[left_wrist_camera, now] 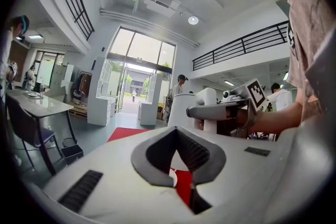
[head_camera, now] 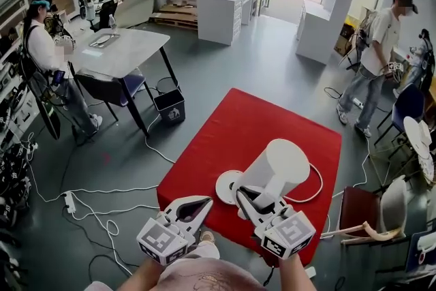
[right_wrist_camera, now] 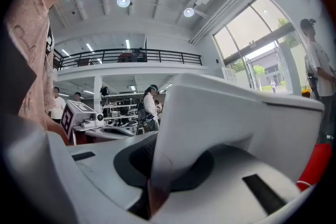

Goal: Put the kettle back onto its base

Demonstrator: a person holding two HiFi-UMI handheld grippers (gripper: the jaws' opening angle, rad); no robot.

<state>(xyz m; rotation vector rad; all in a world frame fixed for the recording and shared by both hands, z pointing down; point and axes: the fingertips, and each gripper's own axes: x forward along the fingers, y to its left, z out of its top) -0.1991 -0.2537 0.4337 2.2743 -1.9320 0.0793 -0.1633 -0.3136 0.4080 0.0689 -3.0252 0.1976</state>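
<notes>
While right tongs clamp the handle of the stiff white plastic kettle, we judge it heavy. Left tongs together, empty.

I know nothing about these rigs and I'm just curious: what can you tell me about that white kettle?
The kettle is a plain white cylinder, matte like plastic, with a flat-looking top and a handle on its side. The right gripper is clamped on that handle, and nothing else grips it. It stands roughly upright over the red cloth, just right of its round white base, and is not yet seated on it.
</notes>
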